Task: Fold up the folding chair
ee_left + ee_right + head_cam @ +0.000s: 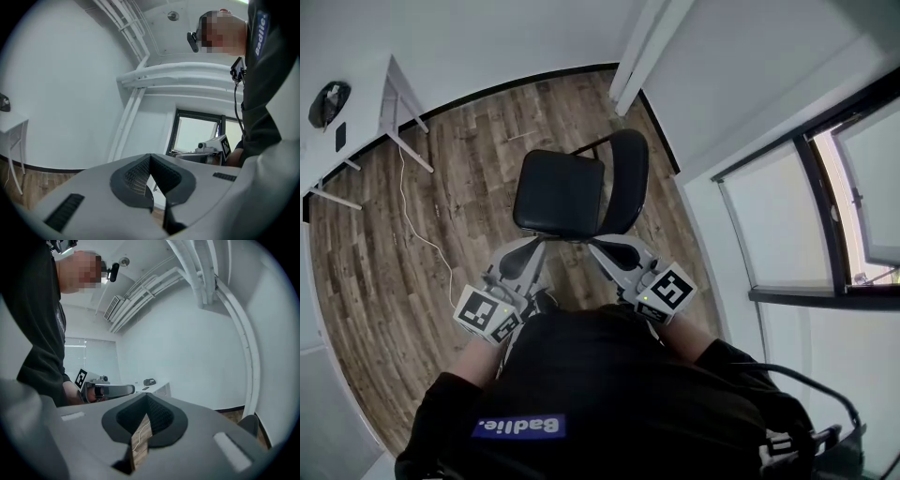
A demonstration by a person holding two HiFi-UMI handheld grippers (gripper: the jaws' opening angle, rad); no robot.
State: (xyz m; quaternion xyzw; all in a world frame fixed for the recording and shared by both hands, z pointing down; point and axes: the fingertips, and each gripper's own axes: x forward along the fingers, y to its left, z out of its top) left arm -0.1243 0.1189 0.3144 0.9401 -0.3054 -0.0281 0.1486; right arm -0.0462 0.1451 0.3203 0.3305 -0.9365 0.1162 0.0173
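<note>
wood plank floor (384,253) fills the head view, white table (394,94) at upper left. black padded folding chair (567,192) stands unfolded at centre frame. i see left gripper (519,251) and right gripper (615,251) just below the seat's near edge, both jaws pressed together, nothing held.

Black long-sleeved top (609,394), blue patch (517,427) lettered white; grey left gripper (523,249) and right gripper (614,248) carry black-and-white marker cubes (487,314).

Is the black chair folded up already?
No, the chair stands open with its seat lying flat.
</note>
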